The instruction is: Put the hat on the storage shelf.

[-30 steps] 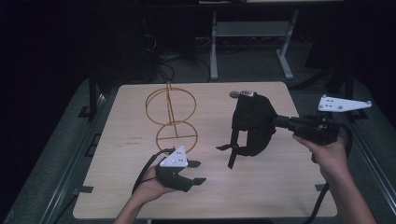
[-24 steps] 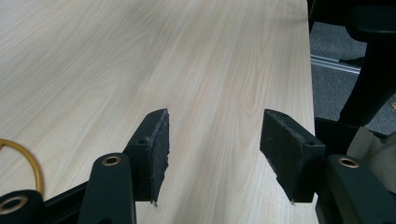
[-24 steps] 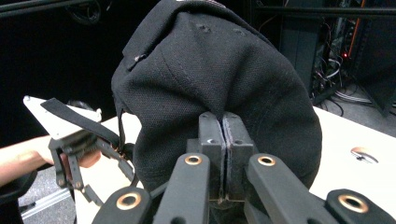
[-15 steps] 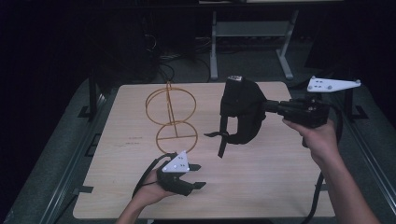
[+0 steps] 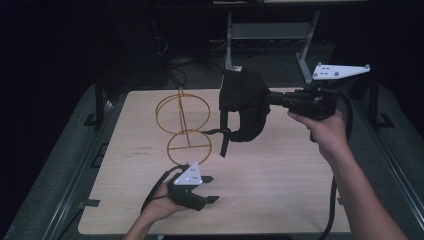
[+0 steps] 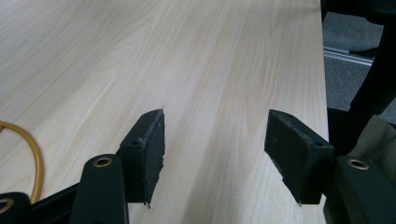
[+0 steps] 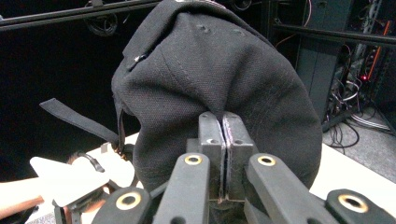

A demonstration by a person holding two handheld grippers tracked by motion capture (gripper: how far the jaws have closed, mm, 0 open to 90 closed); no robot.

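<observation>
Pale wood-grain laminate is being shown as the table (image 5: 280, 200), flat and matte, the largest item. Black woven cotton cap (image 5: 243, 102), domed, with stitched eyelets and a dangling strap, is being carried higher and nearer the stand than a second ago, clear of the tabletop; hanging on the stand is judged to be the step in hand. Orange wire stand (image 5: 183, 127), two thin hoops on an upright stem, is being left untouched beside the cap. Right gripper (image 7: 223, 122) is being kept pinched tight on the cap's fabric. Left gripper (image 6: 215, 140) is being held low over the near table, its rough black pads (image 6: 154, 140) having just been opening, nothing between them.
</observation>
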